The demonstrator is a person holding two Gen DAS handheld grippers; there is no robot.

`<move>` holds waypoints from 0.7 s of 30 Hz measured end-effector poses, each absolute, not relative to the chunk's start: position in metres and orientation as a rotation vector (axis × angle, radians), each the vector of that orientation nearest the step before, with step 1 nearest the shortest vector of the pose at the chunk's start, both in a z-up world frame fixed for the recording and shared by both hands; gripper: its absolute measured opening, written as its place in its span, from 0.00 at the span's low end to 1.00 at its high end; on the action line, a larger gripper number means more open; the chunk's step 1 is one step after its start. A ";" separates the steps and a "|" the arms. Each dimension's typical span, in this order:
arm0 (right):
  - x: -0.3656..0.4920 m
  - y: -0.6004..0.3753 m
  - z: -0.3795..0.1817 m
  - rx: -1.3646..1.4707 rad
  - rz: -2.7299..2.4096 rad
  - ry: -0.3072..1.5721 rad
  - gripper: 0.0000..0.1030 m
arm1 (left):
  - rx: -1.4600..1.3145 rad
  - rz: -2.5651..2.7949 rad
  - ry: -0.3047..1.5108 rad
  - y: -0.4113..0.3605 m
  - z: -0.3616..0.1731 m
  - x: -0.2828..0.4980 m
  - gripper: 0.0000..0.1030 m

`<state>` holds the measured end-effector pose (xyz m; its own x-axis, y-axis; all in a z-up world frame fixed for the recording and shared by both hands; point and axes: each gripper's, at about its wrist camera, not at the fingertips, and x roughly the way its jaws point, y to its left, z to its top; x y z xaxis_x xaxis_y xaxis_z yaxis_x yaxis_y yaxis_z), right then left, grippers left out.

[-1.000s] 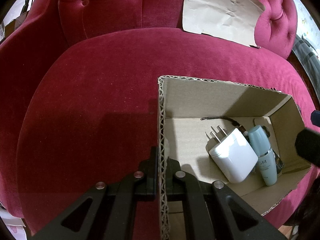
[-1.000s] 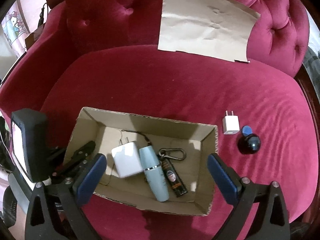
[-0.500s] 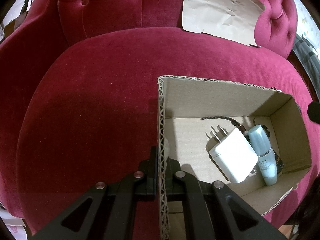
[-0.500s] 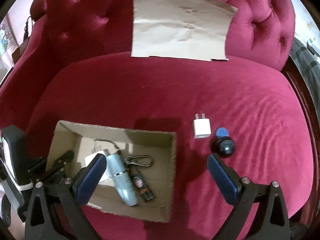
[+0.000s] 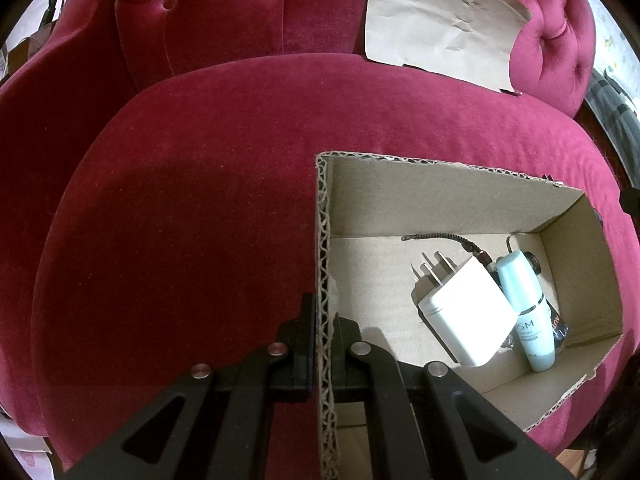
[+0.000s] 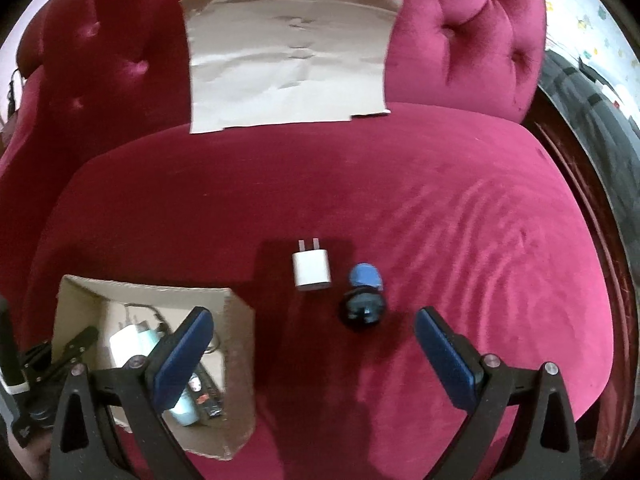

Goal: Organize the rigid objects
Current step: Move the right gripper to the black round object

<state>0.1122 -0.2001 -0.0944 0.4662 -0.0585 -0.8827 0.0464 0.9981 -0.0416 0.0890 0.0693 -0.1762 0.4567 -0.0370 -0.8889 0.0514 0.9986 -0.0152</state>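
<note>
My left gripper (image 5: 322,320) is shut on the left wall of an open cardboard box (image 5: 325,216) that sits on a crimson velvet seat. Inside lie a large white charger (image 5: 466,320), a pale blue bottle (image 5: 524,308) and a dark item half hidden behind it. My right gripper (image 6: 312,320) hangs open and empty over the cushion, to the right of the cardboard box (image 6: 236,340). Just beyond its fingers lie a small white plug adapter (image 6: 311,270) and a black round object with a blue cap (image 6: 363,300). The left gripper (image 6: 60,356) shows at that view's lower left.
A sheet of brown paper (image 6: 290,56) leans against the tufted backrest (image 6: 480,28). Bare cushion (image 5: 192,216) stretches left of the box. The seat's right edge drops off to a dark wooden frame (image 6: 576,184).
My right gripper has swung rightward from above the box to above the bare cushion by the small adapter and the black object. The left gripper and the box stay put.
</note>
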 end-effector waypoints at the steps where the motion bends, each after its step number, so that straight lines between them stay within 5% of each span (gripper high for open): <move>1: 0.113 -0.205 -0.095 -0.009 -0.073 1.086 1.00 | 0.015 -0.054 1.095 0.069 -0.176 0.089 0.03; 21: 0.135 -0.244 -0.138 -0.033 -0.136 1.146 1.00 | 0.030 -0.050 1.097 0.065 -0.176 0.088 0.03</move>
<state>0.1346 -0.2436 -0.1382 0.4051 -0.1248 -0.9057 0.0906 0.9912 -0.0960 0.0882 0.0651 -0.1764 0.4555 -0.0254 -0.8899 0.0549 0.9985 -0.0004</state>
